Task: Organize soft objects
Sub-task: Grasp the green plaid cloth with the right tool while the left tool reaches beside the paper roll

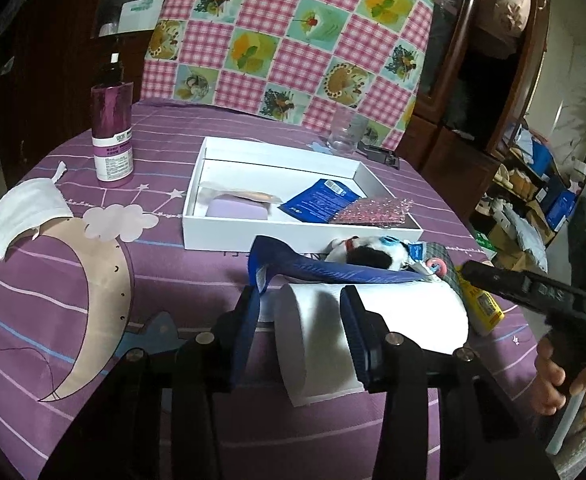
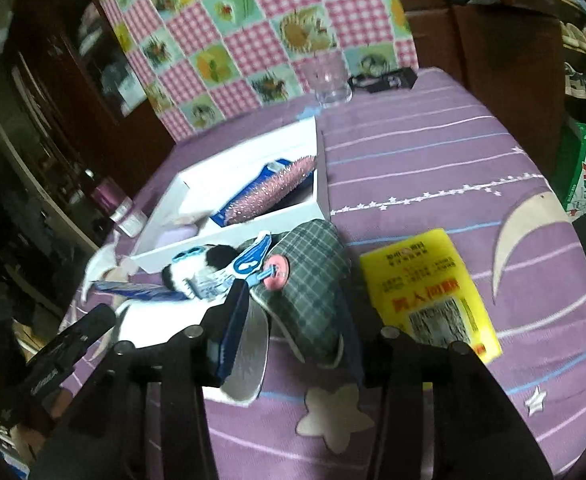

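Note:
My left gripper (image 1: 301, 306) is shut on the near end of a white roll (image 1: 405, 316) that lies on the purple cloth. A blue pouch (image 1: 325, 270) and a black-and-white plush toy (image 1: 367, 256) lie just beyond it. In the right wrist view my right gripper (image 2: 293, 320) stands open around a grey-green plaid slipper (image 2: 313, 276) with a pink button. Its left finger (image 2: 233, 320) is beside the sole and its right finger is hidden behind the slipper. The plush toy (image 2: 209, 264) touches the slipper's far left side.
A white box (image 1: 293, 236) holds a blue packet (image 1: 321, 198), a pink glittery pad (image 1: 373, 210) and a lilac block (image 1: 237, 210). A yellow packet (image 2: 429, 292) lies right of the slipper. A purple bottle (image 1: 113, 132), a face mask (image 1: 29, 208) and a glass (image 1: 343, 132) stand around.

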Demonstrator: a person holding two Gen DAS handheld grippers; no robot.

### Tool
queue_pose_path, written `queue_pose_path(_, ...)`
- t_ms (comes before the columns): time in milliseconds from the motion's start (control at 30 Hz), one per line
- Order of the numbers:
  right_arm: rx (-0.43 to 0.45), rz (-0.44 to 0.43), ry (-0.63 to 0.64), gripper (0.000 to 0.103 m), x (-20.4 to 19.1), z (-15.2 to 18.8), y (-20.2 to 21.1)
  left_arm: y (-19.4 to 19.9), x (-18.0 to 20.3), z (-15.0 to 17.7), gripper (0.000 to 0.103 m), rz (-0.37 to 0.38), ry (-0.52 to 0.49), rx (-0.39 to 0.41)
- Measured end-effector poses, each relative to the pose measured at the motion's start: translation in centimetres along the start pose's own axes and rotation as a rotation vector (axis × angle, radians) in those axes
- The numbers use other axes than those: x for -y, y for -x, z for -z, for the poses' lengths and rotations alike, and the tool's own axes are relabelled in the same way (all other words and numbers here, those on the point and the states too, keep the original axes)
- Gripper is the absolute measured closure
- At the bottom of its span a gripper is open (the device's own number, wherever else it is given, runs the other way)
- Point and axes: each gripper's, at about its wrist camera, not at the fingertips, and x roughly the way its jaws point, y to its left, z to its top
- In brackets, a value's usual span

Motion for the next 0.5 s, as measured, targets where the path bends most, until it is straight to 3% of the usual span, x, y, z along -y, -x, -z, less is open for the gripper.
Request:
queue_pose_path(67,-0.06,0.06,0.024,0.057,-0.5,-0.9,-1.5,-0.1,-0.2,0.0,0.061,0.001,0.008,-0.001)
queue_pose_path(167,-0.141,0.082,0.035,0.055,-0.8,-1.5,-3.6,-0.2,-0.4,0.0,0.061,-0.004,0.016,-0.006)
queue_pose_path(300,-0.143,0.077,0.042,0.051,-0.7,-1.3,-4.4,-0.2,-0.5,0.0,0.061,-0.004,0.016,-0.009)
queue_pose_path(400,-0.13,0.035,0.031,0.049,-0.1,-0.7,-4.4,-0.2,-0.4,0.0,0.061,-0.006,0.006,-0.006)
queue_pose_path(500,-0.161,-0.054,-0.067,0.049,1.7,-0.4,-4.7,-0.3,-0.3,0.1,0.061,-0.01,0.001,-0.012)
